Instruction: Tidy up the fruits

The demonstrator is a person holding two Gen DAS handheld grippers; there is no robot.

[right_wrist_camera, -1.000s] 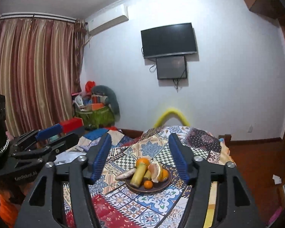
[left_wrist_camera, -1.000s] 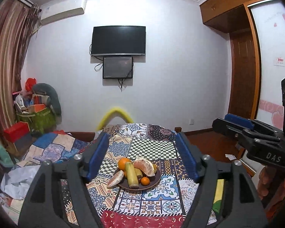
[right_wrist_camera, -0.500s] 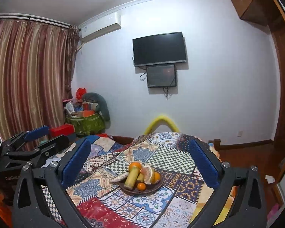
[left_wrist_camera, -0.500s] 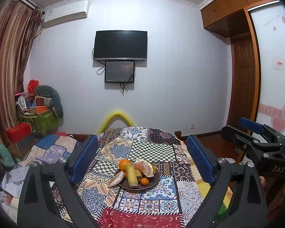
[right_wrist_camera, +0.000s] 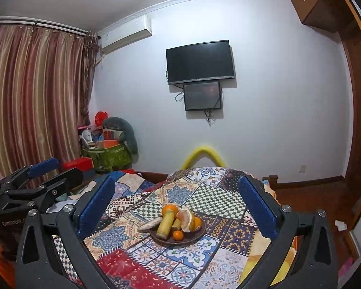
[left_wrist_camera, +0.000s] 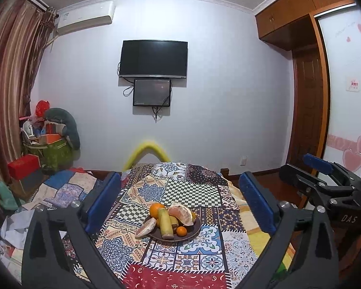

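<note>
Patchwork cloth (left_wrist_camera: 192,192) covers the table; TV (left_wrist_camera: 154,59) on wall; both hand-held grippers (left_wrist_camera: 180,192) (right_wrist_camera: 178,192) gape apart.

Patchwork cloth (left_wrist_camera: 197,240) open around heaped fruit plate (left_wrist_camera: 195,230), piled fruit crowding plate's top

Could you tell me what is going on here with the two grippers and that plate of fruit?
A person holds two grippers above a patchwork-covered table. The left gripper and right gripper are both open and empty, aimed at a dark plate of fruit: an orange, a small mandarin, peeled pomelo pieces and a sugarcane stick. Nothing is grasped yet.
</note>
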